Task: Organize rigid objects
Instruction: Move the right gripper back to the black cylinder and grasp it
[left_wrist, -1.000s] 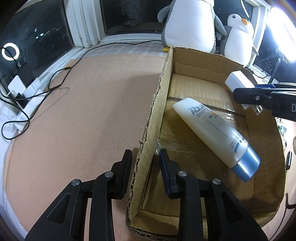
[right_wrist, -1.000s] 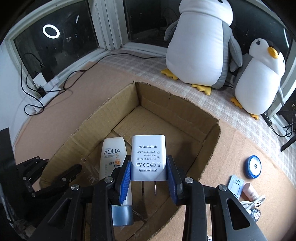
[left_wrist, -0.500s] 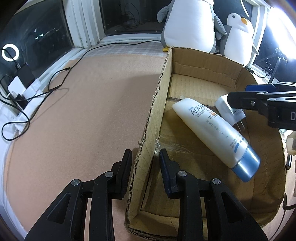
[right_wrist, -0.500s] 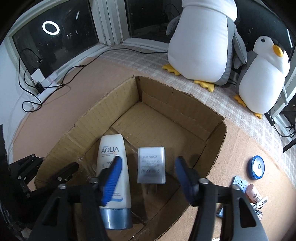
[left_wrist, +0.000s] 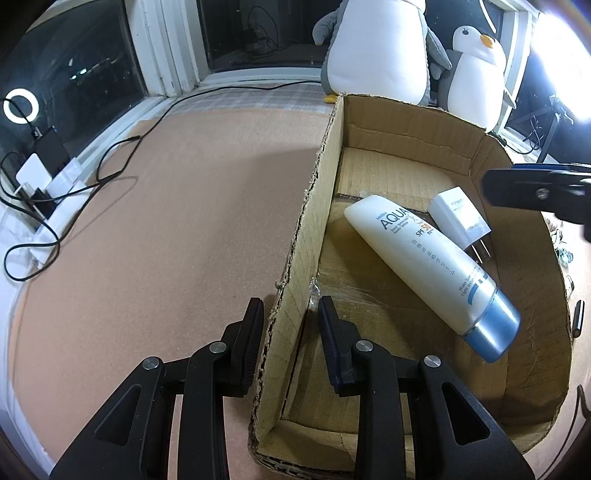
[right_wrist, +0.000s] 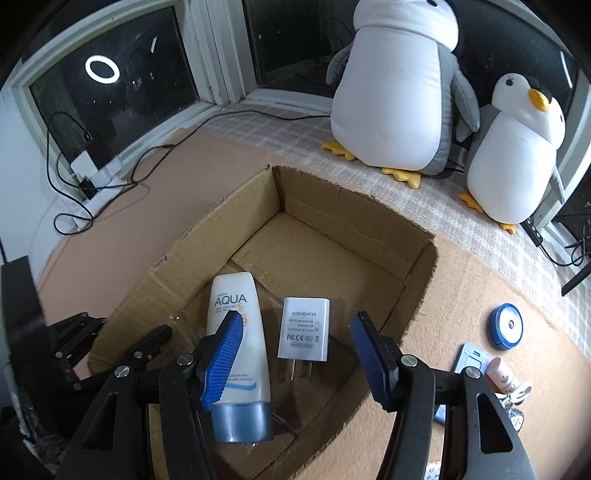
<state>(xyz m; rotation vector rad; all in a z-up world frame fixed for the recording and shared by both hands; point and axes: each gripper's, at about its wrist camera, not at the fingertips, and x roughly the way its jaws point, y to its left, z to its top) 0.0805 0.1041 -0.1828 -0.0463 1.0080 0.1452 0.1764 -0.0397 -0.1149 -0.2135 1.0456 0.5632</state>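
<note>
Our right tool (right_wrist: 297, 354) hangs open and empty above the AC adapter (right_wrist: 304, 328); remaining items, including a blue round tin (right_wrist: 506, 326), lie at its three o'clock. Our left tool (left_wrist: 290, 332) clamps the cardboard box (left_wrist: 314, 206) wall.

Dark window panes (right_wrist: 110, 107), white frames; ring light reflection (right_wrist: 101, 69) in glass. Pinkish-brown floor mat (left_wrist: 166, 206), black cables (left_wrist: 110, 162). Two plush penguins (right_wrist: 395, 92) by window.

Left gripper (left_wrist: 290, 325) clamps the cardboard box (left_wrist: 306, 229) wall; sunscreen tube (left_wrist: 428, 266) inside
</note>
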